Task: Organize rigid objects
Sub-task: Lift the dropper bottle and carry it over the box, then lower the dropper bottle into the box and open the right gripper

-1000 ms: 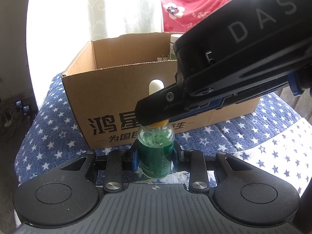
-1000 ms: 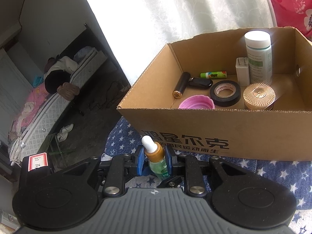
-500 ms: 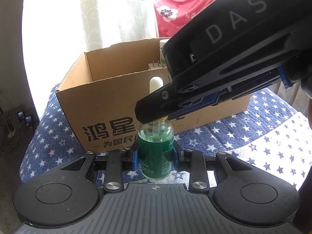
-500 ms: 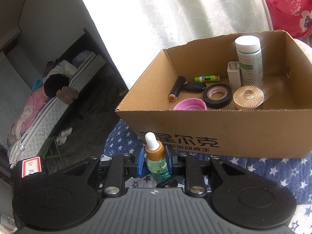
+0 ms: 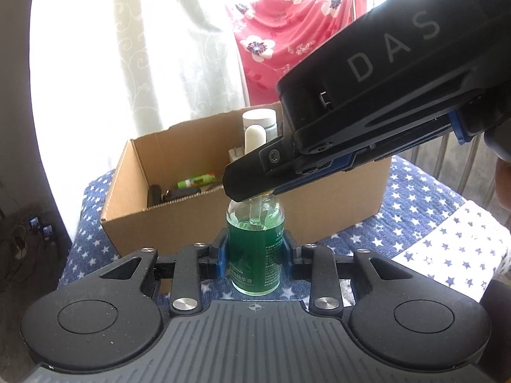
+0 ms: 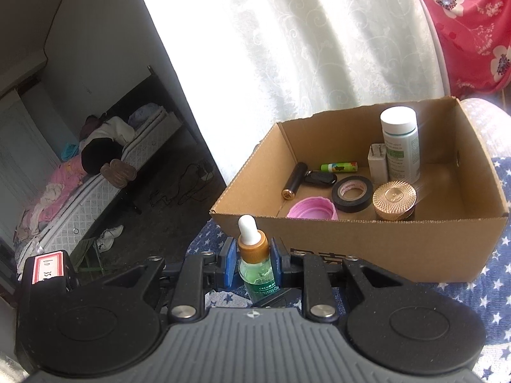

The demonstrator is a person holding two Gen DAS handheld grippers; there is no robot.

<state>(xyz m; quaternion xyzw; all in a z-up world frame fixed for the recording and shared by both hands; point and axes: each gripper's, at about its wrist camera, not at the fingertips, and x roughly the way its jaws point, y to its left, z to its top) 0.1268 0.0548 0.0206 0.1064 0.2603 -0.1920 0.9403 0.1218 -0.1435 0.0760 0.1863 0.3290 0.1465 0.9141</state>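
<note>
A green dropper bottle is pinched by both tongs at once. The left tongs are clamped on the glass body, blue pads pressed against both sides, bottle upright. The right tongs are closed on the neck, at the amber collar and glass shoulder, w/ the white rubber bulb sticking up above the pads. In the left wrist view the right tongs' black housing, lettered "DAS", is seen reaching in from upper right, its finger across the bottle's neck; the bulb shows just past it.

The bottle is held near the front left corner of an open cardboard box, on the near side, outside it. Whether the bottle's base touches the cloth can't be told.

The box sits on a blue star-print cloth over the table. Inside the box, as seen from the right wrist: a white-capped bottle standing at the far wall, a white plug adapter just left of it, a green tube lying flat, a dark cylinder, a black key fob, a roll of black tape, a gold-lidded jar and a pink lid at the near wall.

Behind: a white curtain, red floral fabric at far right.
</note>
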